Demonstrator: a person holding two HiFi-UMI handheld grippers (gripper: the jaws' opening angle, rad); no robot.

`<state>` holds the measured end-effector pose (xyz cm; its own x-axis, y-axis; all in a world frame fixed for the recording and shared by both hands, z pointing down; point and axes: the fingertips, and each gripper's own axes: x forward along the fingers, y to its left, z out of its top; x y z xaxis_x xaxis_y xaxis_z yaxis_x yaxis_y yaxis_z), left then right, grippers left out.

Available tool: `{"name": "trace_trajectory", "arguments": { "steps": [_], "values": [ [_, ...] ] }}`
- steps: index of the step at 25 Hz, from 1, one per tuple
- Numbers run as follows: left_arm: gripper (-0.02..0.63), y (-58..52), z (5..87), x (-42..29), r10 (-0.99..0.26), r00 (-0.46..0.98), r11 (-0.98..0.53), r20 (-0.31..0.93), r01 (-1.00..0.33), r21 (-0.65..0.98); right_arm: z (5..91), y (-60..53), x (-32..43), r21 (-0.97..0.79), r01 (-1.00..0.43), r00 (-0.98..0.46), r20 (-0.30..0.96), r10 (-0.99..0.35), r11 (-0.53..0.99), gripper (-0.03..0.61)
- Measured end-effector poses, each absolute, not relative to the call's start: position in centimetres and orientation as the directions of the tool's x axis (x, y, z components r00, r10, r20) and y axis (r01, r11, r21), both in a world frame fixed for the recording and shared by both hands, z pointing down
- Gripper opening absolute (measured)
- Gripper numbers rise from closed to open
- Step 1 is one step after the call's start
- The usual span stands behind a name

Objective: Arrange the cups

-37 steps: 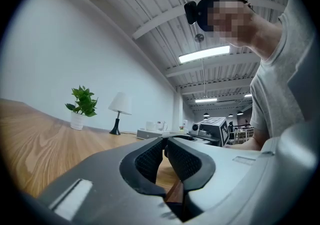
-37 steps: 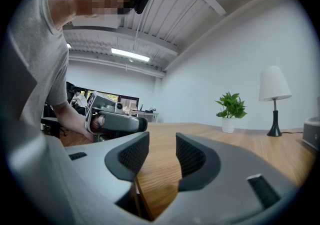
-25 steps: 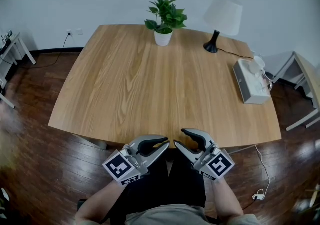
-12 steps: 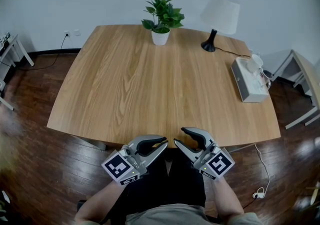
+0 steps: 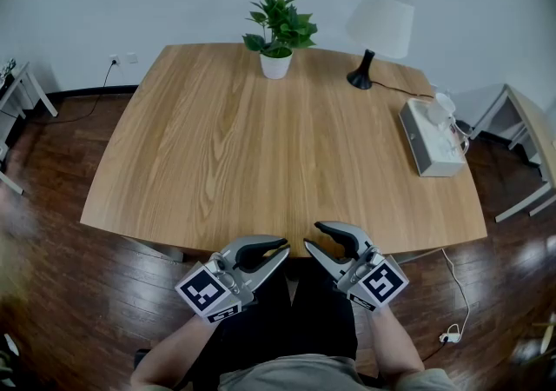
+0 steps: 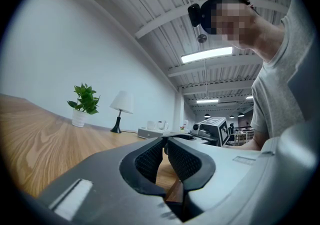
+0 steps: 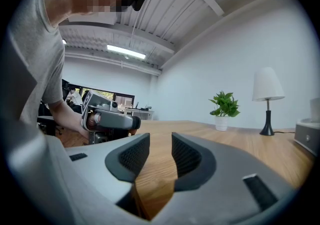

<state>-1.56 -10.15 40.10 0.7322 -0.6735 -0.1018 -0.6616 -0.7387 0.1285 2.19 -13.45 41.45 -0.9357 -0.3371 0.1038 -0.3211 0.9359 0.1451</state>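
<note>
White and small, the only likely cups [image 5: 444, 108] sit on a pale box [image 5: 427, 148] at the desk's [image 5: 261, 155] 3 o'clock edge, too small to be sure of. If ceramic, I judge them light, stiff, slick and easily chipped, best pinched across the wall near the rim. At 6 o'clock the left hand-held gripper [image 5: 285, 252] has its tips together, empty. The right hand-held gripper [image 5: 311, 236] is spread and has just narrowed slightly, with nothing between its jaws.
</note>
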Motion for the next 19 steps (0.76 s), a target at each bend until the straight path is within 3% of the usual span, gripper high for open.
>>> {"name": "trace_trajectory", "arguments": {
  "steps": [19],
  "values": [
    [0.041, -10.25, 40.18, -1.50, -0.674, 0.733, -0.738, -0.092, -0.661, 0.136, 41.74, -13.28, 1.96, 0.149, -0.311, -0.936, 0.122, -0.330, 0.939, 0.155]
  ]
}}
